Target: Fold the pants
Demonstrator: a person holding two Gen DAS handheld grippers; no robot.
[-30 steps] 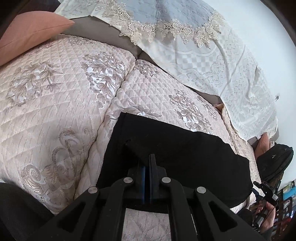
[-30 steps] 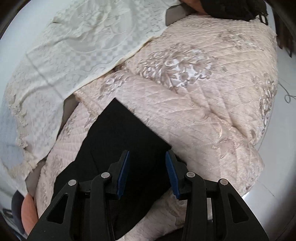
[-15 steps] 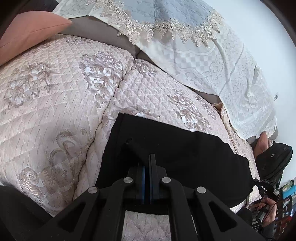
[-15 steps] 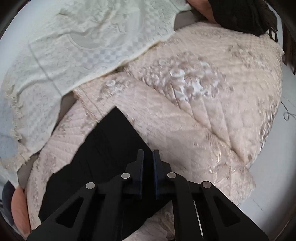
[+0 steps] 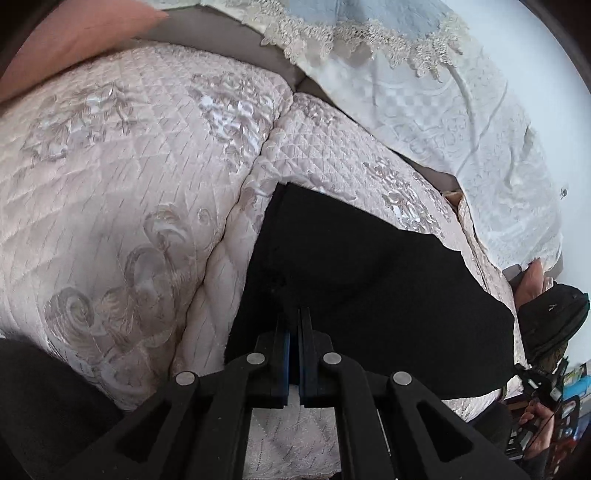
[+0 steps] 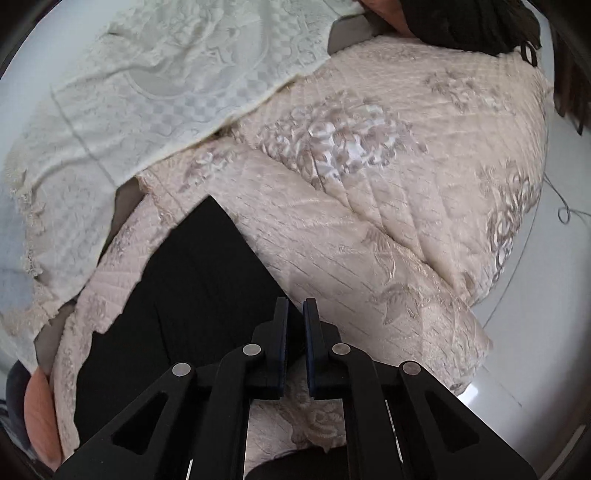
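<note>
Black pants lie flat across a quilted beige sofa seat; they also show in the right wrist view. My left gripper is shut on the near edge of the pants at one end. My right gripper is shut on the near corner of the pants at the other end. The cloth between the pads is mostly hidden by the fingers.
The quilted seat cushions have a seam just left of the pants. A white lace cover drapes the backrest. A pink cushion lies far left. A black bag sits at the right end. Grey floor is beyond the sofa edge.
My right gripper has closed from open onto the pants' corner. My left gripper stays shut and has pushed forward a little with the cloth.
</note>
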